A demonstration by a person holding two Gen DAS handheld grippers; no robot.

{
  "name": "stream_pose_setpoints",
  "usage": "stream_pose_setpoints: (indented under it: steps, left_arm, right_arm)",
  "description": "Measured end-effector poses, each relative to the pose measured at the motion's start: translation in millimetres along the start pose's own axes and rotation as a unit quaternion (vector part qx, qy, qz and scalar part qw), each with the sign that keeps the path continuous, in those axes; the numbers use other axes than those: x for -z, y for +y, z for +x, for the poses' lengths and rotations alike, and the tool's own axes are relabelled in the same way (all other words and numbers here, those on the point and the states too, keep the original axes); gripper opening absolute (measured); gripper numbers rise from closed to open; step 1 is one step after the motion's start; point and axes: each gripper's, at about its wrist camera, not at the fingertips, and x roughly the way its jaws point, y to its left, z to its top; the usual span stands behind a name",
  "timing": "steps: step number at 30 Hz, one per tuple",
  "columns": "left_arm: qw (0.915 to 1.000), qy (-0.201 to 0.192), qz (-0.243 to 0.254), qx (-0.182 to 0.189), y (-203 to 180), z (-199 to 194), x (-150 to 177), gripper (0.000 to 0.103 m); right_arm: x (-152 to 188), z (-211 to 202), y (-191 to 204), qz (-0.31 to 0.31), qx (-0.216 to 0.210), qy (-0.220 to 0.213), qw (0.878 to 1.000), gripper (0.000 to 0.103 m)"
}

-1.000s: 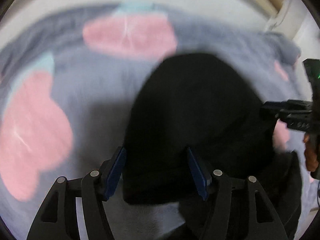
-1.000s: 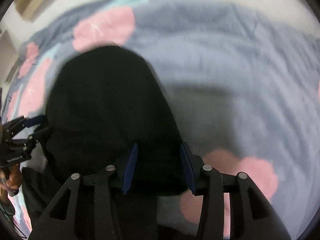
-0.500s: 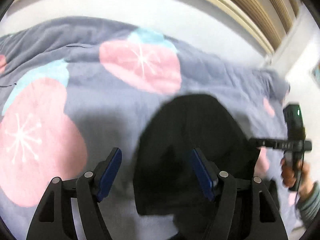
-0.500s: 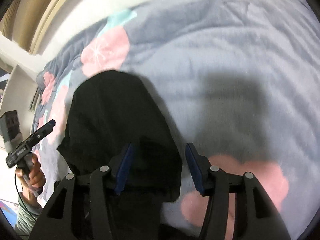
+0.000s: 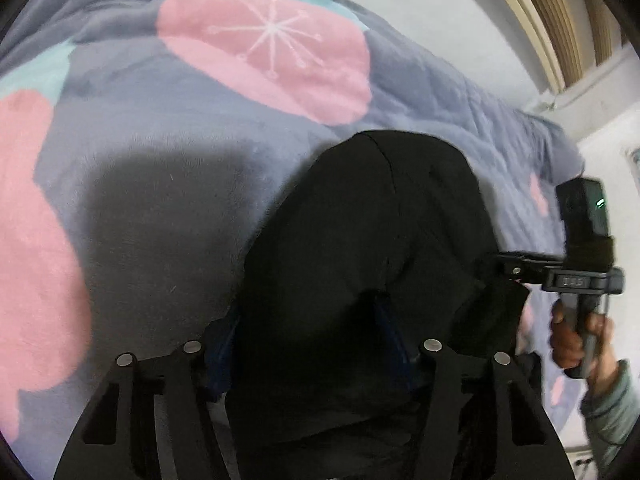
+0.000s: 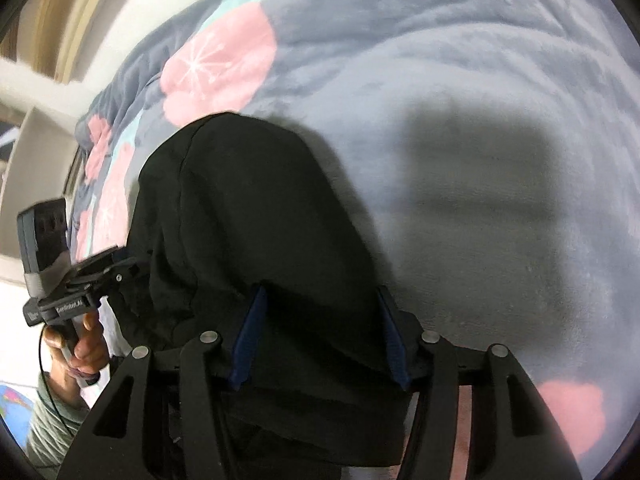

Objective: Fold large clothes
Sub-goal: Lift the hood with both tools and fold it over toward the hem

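A black garment [image 5: 372, 248] lies in a heap on the grey-blue blanket; it also shows in the right wrist view [image 6: 248, 216]. My left gripper [image 5: 308, 340] is open, its jaws spread wide on either side of the garment's near part, and the cloth hides the blue pads. My right gripper [image 6: 320, 336] is open too, with its blue pads [image 6: 250, 336] astride the garment's near edge. Each gripper shows from the side in the other's view, the right gripper [image 5: 520, 268] and the left gripper [image 6: 104, 268] at the garment's sides.
The bed is covered by a grey-blue blanket [image 5: 168, 184] with pink and teal shapes [image 5: 264, 52]. A white wall [image 5: 440, 20] and a wooden frame [image 5: 560, 20] lie beyond it. A shelf edge [image 6: 24, 152] stands at the far left in the right wrist view.
Both grippers have pulled back and tilted up, then come down close over the garment's near edge. The garment's folded-over top has settled on the blanket.
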Motion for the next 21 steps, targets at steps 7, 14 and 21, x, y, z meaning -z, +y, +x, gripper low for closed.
stream_pose_setpoints:
  steps: [7,14,21]
  left_arm:
    - [0.9996,-0.022,0.015,-0.003,-4,-28,4,0.019]
    - [0.9962,-0.074,0.046,0.002,-29,-85,21,0.015]
    - [0.9850,-0.139,0.100,0.016,-71,-168,72,0.014]
  right_arm:
    - [15,-17,29,-0.071,0.044,-0.027,0.996,0.019]
    - [41,-78,66,-0.117,0.062,-0.101,0.986,0.016]
    - [113,-153,91,-0.145,0.068,-0.168,0.973,0.016]
